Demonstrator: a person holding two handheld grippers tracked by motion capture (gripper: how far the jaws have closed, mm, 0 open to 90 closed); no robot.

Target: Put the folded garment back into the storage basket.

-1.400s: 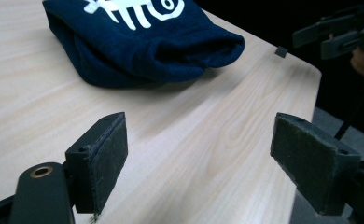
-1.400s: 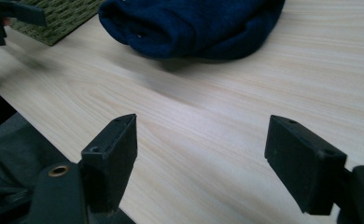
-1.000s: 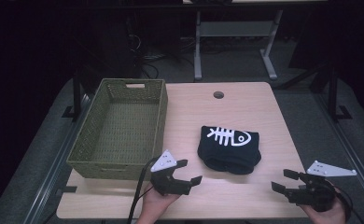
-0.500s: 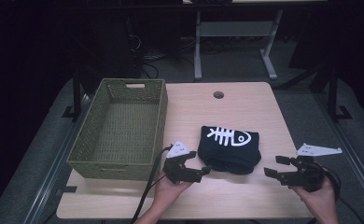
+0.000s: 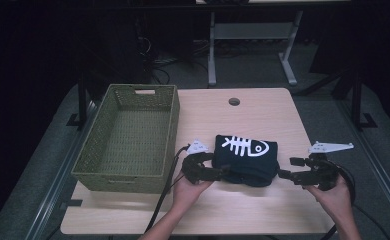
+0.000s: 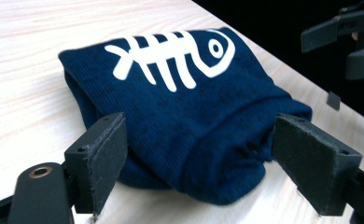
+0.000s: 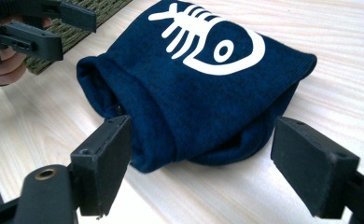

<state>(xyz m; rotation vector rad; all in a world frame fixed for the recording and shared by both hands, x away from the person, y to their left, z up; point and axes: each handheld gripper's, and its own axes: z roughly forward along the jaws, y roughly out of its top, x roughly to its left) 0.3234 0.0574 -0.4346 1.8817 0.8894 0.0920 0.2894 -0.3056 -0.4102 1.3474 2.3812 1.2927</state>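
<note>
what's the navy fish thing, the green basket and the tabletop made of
The navy folded garment looks like soft knit fabric: fine ribbing shows, matte, with a smooth white printed fish skeleton. The green basket looks woven, likely wicker or paper cord, from its plaited texture; which one is unclear. The tabletop looks like pale wood or wood-grain laminate, with a faint straight grain and a low sheen.

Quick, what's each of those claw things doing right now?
Left gripper: open, jaws either side of the folded navy cloth, not clamped.
Right gripper: open, facing the cloth, holding nothing.
</note>
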